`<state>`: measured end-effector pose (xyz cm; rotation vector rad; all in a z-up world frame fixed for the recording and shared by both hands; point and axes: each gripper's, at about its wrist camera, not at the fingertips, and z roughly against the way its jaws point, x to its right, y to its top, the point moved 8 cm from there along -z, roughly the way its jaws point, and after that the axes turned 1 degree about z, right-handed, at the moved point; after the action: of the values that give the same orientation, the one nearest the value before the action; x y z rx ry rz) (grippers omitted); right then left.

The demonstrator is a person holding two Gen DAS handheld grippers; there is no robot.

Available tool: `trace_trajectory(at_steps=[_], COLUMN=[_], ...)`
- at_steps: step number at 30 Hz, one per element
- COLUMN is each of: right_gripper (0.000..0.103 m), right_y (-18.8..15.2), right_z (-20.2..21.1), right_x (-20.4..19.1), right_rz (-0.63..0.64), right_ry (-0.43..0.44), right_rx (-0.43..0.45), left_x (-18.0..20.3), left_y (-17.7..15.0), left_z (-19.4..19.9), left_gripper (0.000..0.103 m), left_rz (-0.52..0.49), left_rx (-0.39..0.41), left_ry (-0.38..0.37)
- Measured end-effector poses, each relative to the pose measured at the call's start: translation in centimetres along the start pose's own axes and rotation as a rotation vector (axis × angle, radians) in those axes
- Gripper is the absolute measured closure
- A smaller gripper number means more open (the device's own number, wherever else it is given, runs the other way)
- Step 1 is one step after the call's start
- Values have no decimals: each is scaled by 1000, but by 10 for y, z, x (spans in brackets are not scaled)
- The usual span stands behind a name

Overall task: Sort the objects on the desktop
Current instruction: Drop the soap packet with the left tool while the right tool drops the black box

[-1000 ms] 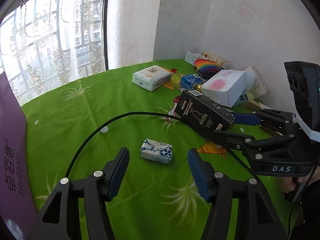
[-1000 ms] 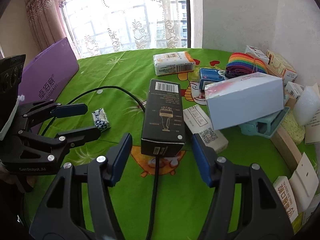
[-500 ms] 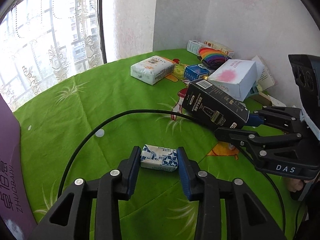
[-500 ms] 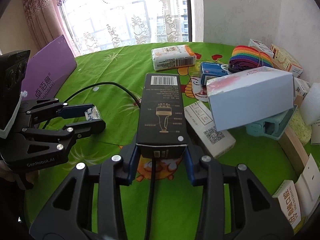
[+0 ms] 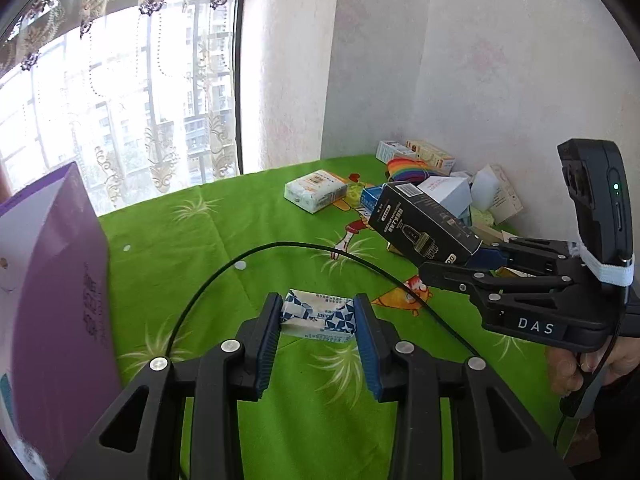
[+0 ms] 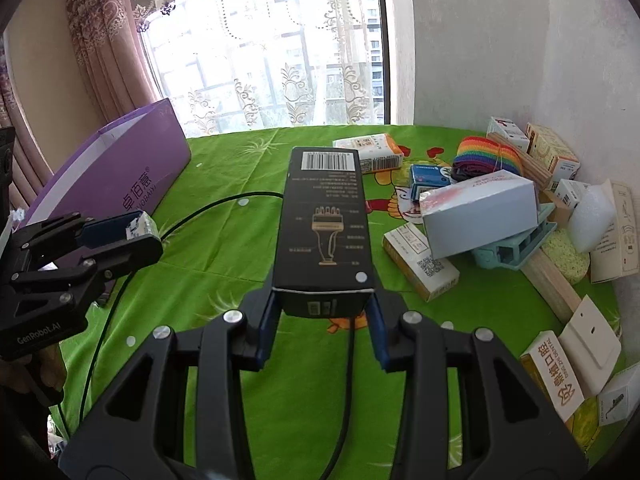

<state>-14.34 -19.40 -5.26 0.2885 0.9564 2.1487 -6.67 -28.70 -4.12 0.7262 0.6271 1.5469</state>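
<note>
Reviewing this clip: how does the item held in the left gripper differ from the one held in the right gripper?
The left gripper holds a small blue-and-white packet; the right gripper holds a long black box with a barcode. The packet is soft-looking and sits wholly between the fingers; the box is rigid and sticks out far beyond them. The packet lies crosswise; the box points forward. Both are clamped at their sides and off the green tablecloth.

Green cloth [image 5: 192, 240] (purple box [image 6: 120, 172])

Right gripper [image 6: 323, 318] clamps black box [image 6: 325, 224]; left gripper [image 6: 138, 236] pinches small packet [image 6: 140, 227].
</note>
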Motion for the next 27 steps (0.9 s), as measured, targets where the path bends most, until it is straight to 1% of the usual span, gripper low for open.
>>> trace_trajectory(at_steps=[2,5,9,11,15,18,22,27], right_gripper=[61,61,61,61,61,61,61,61], right_y=[5,12,22,28,36,41,45,50], right_z=[7,16,25,29,34,35,37,37], right_x=[-11,-32,-74,-96,-139,-165,-199,-240], right_rz=[17,37,108,148,226,275,337,414], right_ry=[12,42,92,120,171,198,235,274], right_rx=[18,47,76,89,107,117,121,131], left_x=[-8,-27,-60,-80,-117,-137,-156,-179], left_y=[3,6,9,7,0,-5,-12,-22], left_z=[21,50,90,106,132,145,162,182], left_gripper=[66,66,66,66,66,66,66,66], left_rz=[10,44,107,139,224,267,299,336], left_rx=[32,80,149,173,206,222,241,259], left_ry=[22,77,153,207,279,322,371,414])
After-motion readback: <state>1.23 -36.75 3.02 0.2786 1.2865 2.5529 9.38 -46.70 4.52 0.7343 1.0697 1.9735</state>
